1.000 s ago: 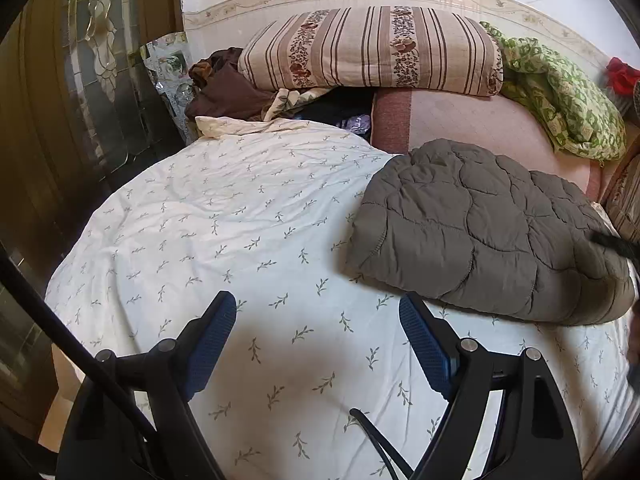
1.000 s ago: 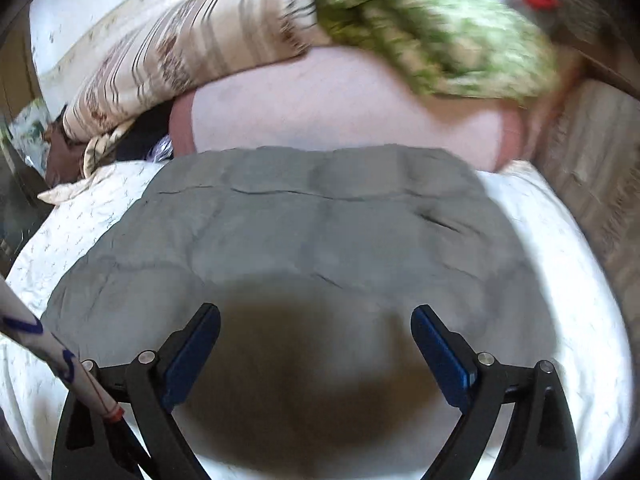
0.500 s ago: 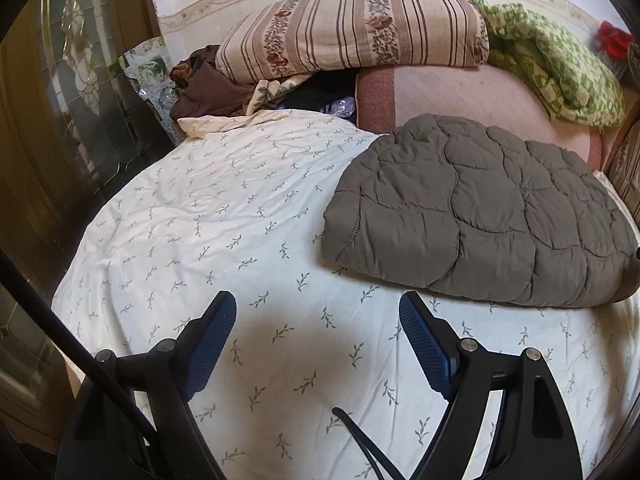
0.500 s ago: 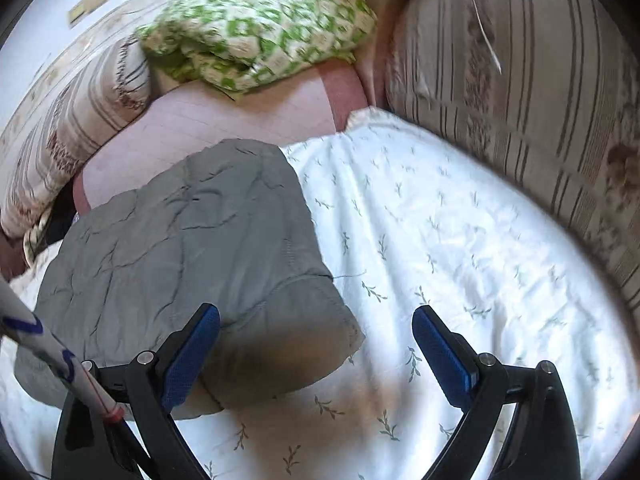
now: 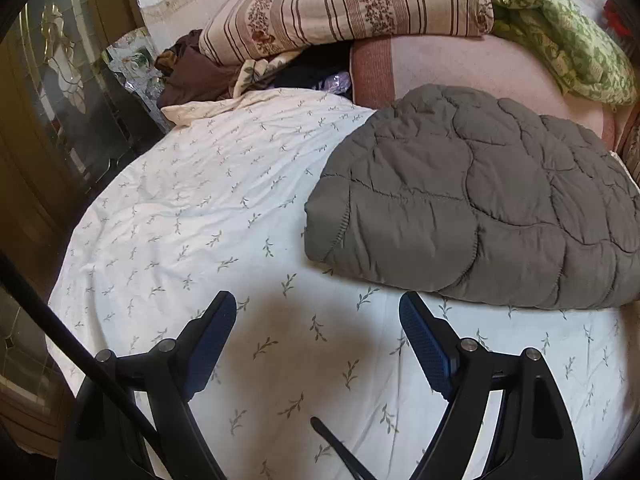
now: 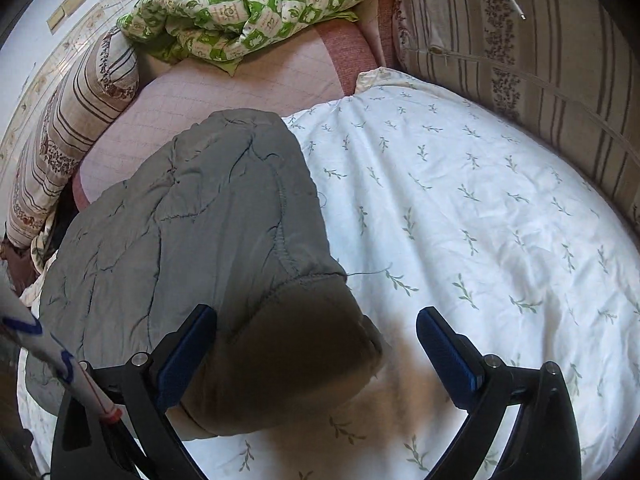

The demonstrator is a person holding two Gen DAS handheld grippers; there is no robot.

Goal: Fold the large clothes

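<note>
- Right now the grey quilted garment (image 5: 480, 204) lies folded into a thick, puffy bundle on the bed's leaf-print sheet (image 5: 208, 216), toward the head end, with its far edge reaching the pink mattress cover (image 5: 472, 68).
- Both claws are spread wide and hold nothing: the left claw (image 5: 318, 320) hovers over bare sheet just short of the bundle's near edge, and the right claw (image 6: 316, 332) hangs over the bundle's right-hand corner (image 6: 304, 344), which sits between its fingers.
- Springing open looks like the main risk: the padding is lofty, so a fold that is not pressed flat may relax and lift, most likely at that rounded corner.
- Closing on the corner could catch only the top layer; lifting then would peel the stack apart instead of moving it whole.
- A loose thread (image 6: 364, 273) trails from the stitched hem (image 6: 286, 240) onto the sheet; it could snag on a ribbed blue pad (image 6: 184, 356) and tug the seam.
- Pinching low may gather the thin sheet together with the garment, dragging wrinkles across the bed.
- A second fold toward the head of the bed could push the bundle against the striped pillow (image 5: 348, 4) or the green checked blanket (image 6: 248, 4), skewing the edges.
- Whether the garment's sleeves are tucked evenly inside cannot be told from these views, so a lopsided stack is possible.
</note>
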